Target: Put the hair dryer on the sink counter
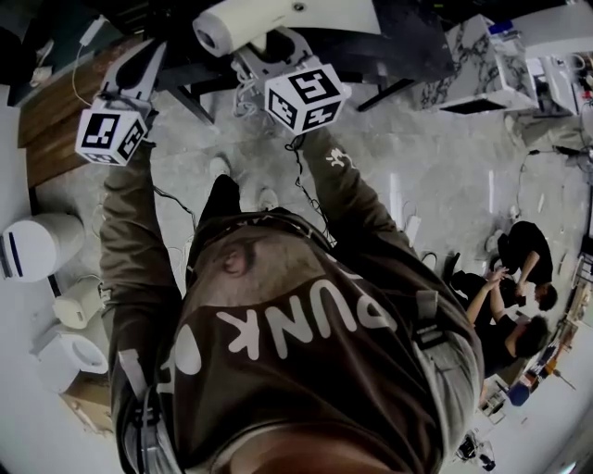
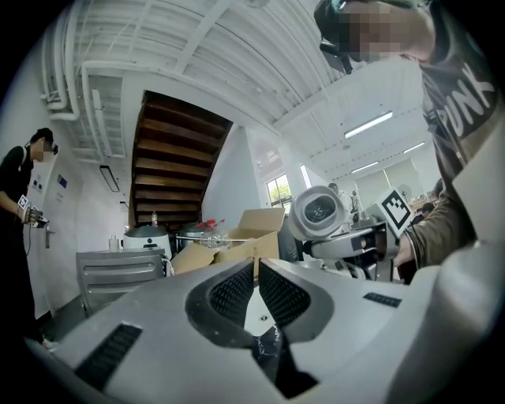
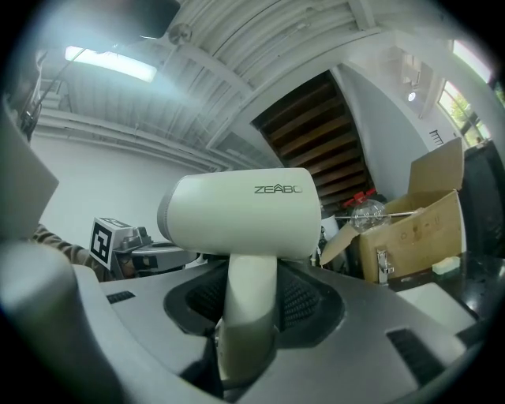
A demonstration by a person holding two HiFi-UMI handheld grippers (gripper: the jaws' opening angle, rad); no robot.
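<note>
My right gripper (image 3: 251, 293) is shut on the handle of the white hair dryer (image 3: 237, 211), and the dryer's barrel stands above the jaws. In the head view the hair dryer (image 1: 278, 20) is at the top edge, just beyond the right gripper's marker cube (image 1: 304, 95). The left gripper (image 2: 255, 267) is shut with nothing between its pads. It is held to the left of the dryer and a little apart from it, and its marker cube (image 1: 111, 132) is in view. From the left gripper view the hair dryer's (image 2: 318, 211) round end faces the camera.
A dark table (image 1: 408, 42) lies just ahead, a marble-topped counter (image 1: 477, 69) to the far right. White appliances (image 1: 37, 245) sit on the floor at left. An open cardboard box (image 3: 410, 229) and a grey chair (image 2: 118, 272) stand ahead. People sit at right (image 1: 519, 278); one person stands at left (image 2: 24, 213).
</note>
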